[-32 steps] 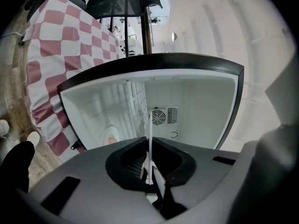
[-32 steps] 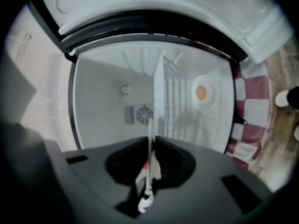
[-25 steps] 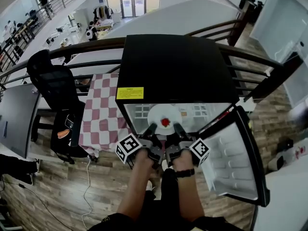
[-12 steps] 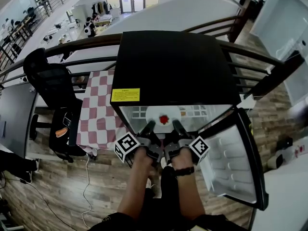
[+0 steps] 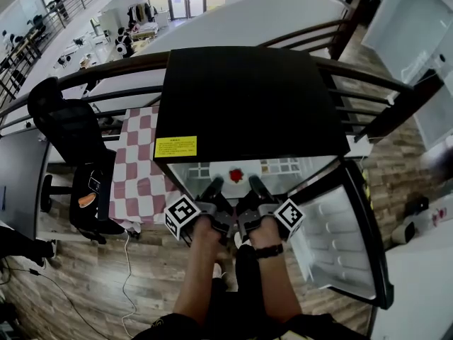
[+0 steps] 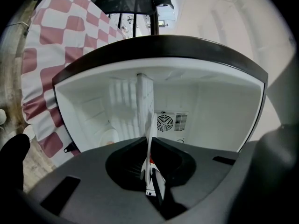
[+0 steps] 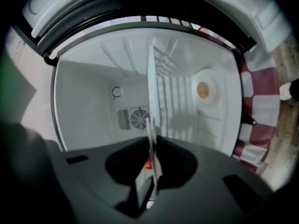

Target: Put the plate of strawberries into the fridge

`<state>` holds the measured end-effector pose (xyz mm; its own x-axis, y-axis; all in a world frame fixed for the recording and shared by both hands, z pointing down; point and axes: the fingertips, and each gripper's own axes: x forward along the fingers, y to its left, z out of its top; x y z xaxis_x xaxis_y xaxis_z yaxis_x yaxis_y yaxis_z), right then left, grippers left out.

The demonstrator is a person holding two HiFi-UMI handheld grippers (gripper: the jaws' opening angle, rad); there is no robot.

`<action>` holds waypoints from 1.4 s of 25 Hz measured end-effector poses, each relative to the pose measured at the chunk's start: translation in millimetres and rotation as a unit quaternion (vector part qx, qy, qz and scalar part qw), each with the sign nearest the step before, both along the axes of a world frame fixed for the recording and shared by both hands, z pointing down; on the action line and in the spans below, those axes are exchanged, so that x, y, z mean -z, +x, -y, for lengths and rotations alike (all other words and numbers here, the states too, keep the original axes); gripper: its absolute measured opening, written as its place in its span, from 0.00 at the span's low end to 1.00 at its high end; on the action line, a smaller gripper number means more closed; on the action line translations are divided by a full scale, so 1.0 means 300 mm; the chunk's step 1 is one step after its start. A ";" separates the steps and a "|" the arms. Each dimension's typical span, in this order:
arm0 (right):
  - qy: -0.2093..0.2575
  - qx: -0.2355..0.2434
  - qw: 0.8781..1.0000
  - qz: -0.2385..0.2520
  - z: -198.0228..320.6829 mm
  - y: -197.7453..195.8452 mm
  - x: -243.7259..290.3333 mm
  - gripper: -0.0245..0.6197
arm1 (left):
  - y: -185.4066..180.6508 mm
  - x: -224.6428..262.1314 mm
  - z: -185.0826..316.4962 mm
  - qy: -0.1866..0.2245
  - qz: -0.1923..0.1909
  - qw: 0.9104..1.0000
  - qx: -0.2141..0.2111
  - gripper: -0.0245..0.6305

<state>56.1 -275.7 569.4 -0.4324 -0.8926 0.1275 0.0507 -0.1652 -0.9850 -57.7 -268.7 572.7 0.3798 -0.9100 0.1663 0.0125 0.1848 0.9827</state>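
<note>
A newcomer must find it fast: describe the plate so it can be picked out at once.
Find the black fridge with its door swung open to the right. In its white opening, the left tool and the right tool pinch the near rim of a round white plate. It alone carries red strawberries.
</note>
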 end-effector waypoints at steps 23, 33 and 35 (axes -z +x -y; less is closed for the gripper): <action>0.025 0.003 1.000 -0.018 0.028 -0.007 0.018 0.18 | -0.010 0.039 0.030 0.039 0.008 0.999 0.001 0.21; 0.053 0.022 0.998 -0.037 0.006 0.018 0.045 0.36 | -0.037 0.098 0.020 0.096 0.060 0.993 -0.018 0.43; 0.057 0.023 0.997 -0.048 -0.003 0.025 0.050 0.36 | -0.049 0.106 0.016 0.105 0.084 0.991 -0.021 0.43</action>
